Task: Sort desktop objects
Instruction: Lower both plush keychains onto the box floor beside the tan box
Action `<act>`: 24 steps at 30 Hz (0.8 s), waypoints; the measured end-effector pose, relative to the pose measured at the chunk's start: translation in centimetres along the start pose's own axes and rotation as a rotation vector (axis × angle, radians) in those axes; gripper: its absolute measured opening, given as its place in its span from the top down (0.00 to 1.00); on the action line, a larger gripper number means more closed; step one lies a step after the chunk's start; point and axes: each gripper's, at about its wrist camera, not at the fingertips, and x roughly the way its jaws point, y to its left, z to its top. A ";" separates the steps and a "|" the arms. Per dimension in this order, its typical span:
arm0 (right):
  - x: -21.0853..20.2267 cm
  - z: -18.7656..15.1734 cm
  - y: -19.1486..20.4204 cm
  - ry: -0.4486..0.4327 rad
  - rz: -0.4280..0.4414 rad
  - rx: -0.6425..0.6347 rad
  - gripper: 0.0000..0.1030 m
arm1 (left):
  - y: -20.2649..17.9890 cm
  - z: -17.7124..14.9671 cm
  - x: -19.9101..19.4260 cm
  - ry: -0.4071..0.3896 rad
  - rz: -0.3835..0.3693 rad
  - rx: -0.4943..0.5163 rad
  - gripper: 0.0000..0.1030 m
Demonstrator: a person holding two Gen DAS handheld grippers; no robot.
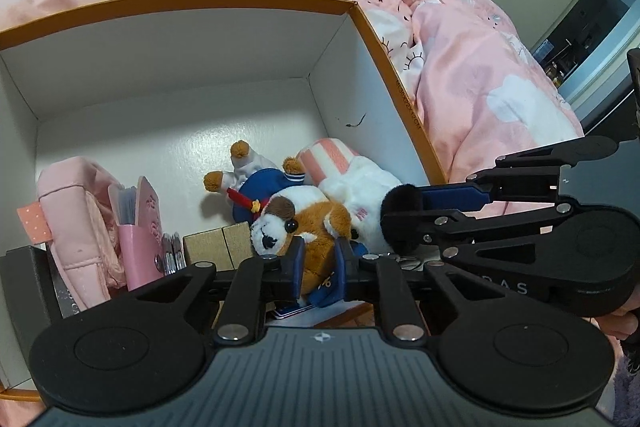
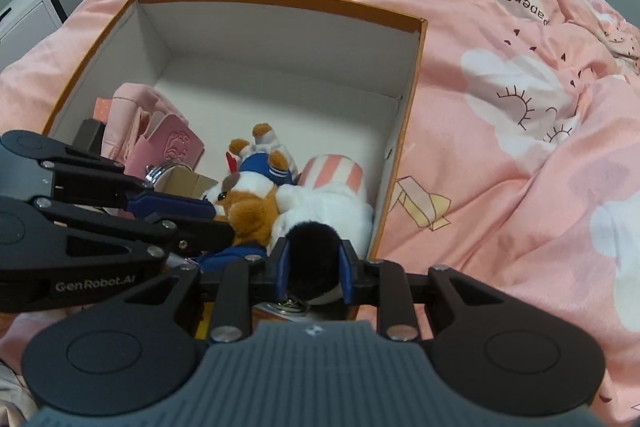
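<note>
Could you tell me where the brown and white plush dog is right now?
The plush dog lies in the box, near its right side, beside the white plush; the left gripper is shut on it.

Bed covered by a rumpled pink quilt (image 2: 500,147) printed with clouds and paper cranes. One open orange-rimmed box (image 2: 280,1) rests directly on the quilt.

The box (image 1: 394,63) is orange outside and plain white within. Around it spreads a pink quilt (image 2: 500,163) printed with white clouds and paper cranes. Inside lie a brown-and-white plush dog (image 1: 298,223) in blue clothing, a white plush (image 2: 332,203) with a pink-and-white striped part and a black tuft, and a pink pouch (image 1: 76,211). The tongs (image 1: 318,265) are black with blue pads.
</note>
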 end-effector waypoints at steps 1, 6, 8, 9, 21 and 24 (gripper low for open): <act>0.1 0.0 0.0 0.002 -0.002 -0.001 0.74 | 0.0 0.0 0.1 0.005 0.000 0.000 0.82; 0.7 0.0 0.6 0.029 -0.025 -0.047 0.74 | -0.8 0.2 0.7 0.027 0.036 0.034 0.83; 0.9 0.1 0.7 0.037 -0.035 -0.055 0.75 | -0.8 0.2 0.8 0.034 0.043 0.034 0.83; 1.0 0.1 0.7 0.039 -0.037 -0.054 0.75 | -0.8 0.2 0.9 0.037 0.042 0.029 0.83; 0.4 -0.4 1.3 -0.010 -0.052 -0.055 0.68 | -0.7 0.1 0.3 0.021 0.059 0.027 0.83; -0.4 -0.8 1.0 -0.037 -0.051 -0.026 0.68 | -0.7 -0.1 -0.4 0.001 0.067 0.018 0.82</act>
